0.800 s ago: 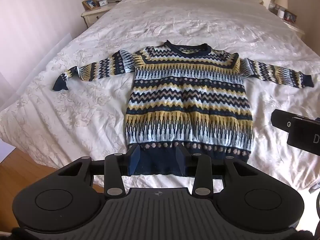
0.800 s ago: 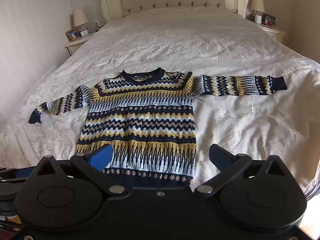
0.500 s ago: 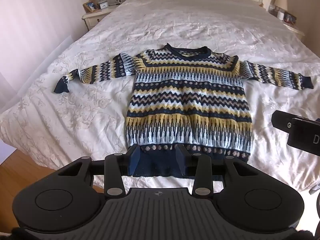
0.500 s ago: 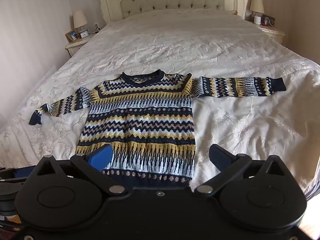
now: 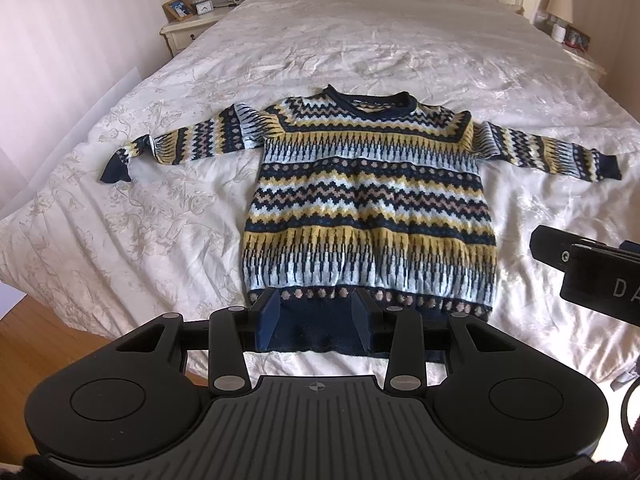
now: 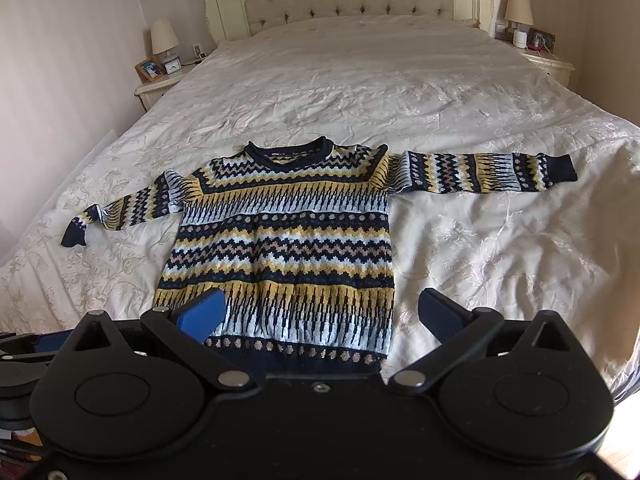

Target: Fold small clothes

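Observation:
A small knitted sweater (image 5: 368,200) with navy, yellow and pale blue zigzag bands lies flat, front up, on the white bedspread (image 5: 360,48), both sleeves spread sideways. It also shows in the right wrist view (image 6: 284,248). My left gripper (image 5: 316,316) is open with a narrow gap, hovering in front of the navy hem (image 5: 312,336), apart from it. My right gripper (image 6: 320,312) is wide open over the lower right part of the sweater, holding nothing. Its body shows at the right edge of the left wrist view (image 5: 592,272).
The bed has a tufted cream headboard (image 6: 352,0). A nightstand with a lamp and photo frame stands at the left (image 6: 160,76), another at the right (image 6: 548,60). Wooden floor (image 5: 24,328) shows below the bed's near left corner.
Both views have pulled back and up slightly, so the sweater sits a little farther away in the views. The sweater has not moved and both grippers keep their openings.

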`<state>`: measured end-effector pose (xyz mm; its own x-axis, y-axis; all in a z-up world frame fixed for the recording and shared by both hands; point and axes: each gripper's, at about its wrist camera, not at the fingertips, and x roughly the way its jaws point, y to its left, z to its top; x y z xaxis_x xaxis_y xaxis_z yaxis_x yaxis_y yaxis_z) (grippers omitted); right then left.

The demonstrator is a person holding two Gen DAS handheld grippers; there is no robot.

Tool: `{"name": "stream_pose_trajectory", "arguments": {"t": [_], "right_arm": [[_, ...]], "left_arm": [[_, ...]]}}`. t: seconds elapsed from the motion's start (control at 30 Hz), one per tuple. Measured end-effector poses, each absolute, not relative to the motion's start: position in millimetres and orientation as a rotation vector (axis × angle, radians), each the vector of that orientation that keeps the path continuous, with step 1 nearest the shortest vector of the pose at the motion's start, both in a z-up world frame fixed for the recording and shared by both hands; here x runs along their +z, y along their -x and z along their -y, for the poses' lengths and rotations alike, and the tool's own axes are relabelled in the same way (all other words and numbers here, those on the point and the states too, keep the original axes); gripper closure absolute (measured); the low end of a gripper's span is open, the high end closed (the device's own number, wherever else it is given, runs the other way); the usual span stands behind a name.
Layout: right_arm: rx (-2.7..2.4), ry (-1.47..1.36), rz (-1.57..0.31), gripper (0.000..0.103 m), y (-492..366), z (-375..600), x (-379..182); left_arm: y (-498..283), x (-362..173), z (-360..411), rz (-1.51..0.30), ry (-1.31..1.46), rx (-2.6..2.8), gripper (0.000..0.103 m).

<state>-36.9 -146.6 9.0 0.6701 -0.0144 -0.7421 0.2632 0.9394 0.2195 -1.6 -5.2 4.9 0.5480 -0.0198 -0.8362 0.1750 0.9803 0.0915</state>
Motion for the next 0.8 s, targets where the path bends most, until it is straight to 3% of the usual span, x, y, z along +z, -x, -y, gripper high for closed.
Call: {"name": "stream_pose_trajectory", "arguments": {"t": [0.8], "right_arm": [[-0.158,-0.326,-0.82,0.001,38.7,149.0,9.1]], "left_arm": [[4.2,5.0,12.5,-0.991,-0.169,-0.129,0.064]]}}
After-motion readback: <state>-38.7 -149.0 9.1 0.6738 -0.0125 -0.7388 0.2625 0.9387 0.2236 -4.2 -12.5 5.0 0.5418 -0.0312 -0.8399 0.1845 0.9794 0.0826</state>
